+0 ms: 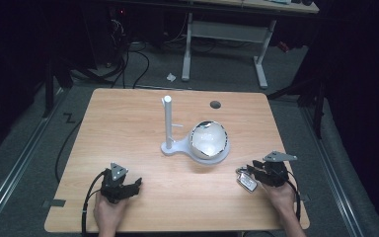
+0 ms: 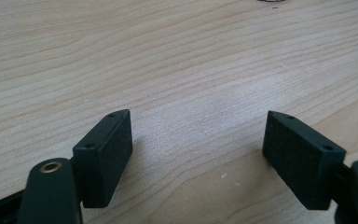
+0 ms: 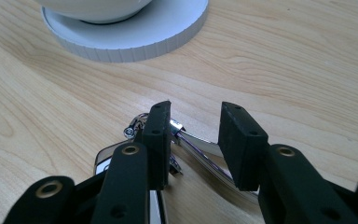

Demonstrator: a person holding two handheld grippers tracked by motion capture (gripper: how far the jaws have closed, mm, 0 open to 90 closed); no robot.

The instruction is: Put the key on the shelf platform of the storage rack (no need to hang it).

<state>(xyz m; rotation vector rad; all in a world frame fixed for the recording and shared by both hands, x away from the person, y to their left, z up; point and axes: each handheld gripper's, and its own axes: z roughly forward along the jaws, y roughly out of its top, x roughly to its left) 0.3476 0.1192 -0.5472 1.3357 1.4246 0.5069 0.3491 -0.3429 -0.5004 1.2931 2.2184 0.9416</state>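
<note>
A small shiny metal object (image 1: 246,179) with a curved band lies on the wooden table (image 1: 128,123) near its front right. My right gripper (image 1: 255,174) is over it. In the right gripper view the metal object (image 3: 200,147) runs under and between the jaws of the right gripper (image 3: 196,130); the pads stand apart and do not clamp it, though the left pad touches a part of it. My left gripper (image 1: 133,185) rests low at the front left. Its jaws (image 2: 198,140) are wide open over bare wood.
A white stand (image 1: 177,147) with an upright post (image 1: 168,121) sits mid-table. On its round base (image 3: 135,37) stands a white bowl (image 1: 208,138). A cable hole (image 1: 215,104) is at the back. A desk frame stands beyond the table.
</note>
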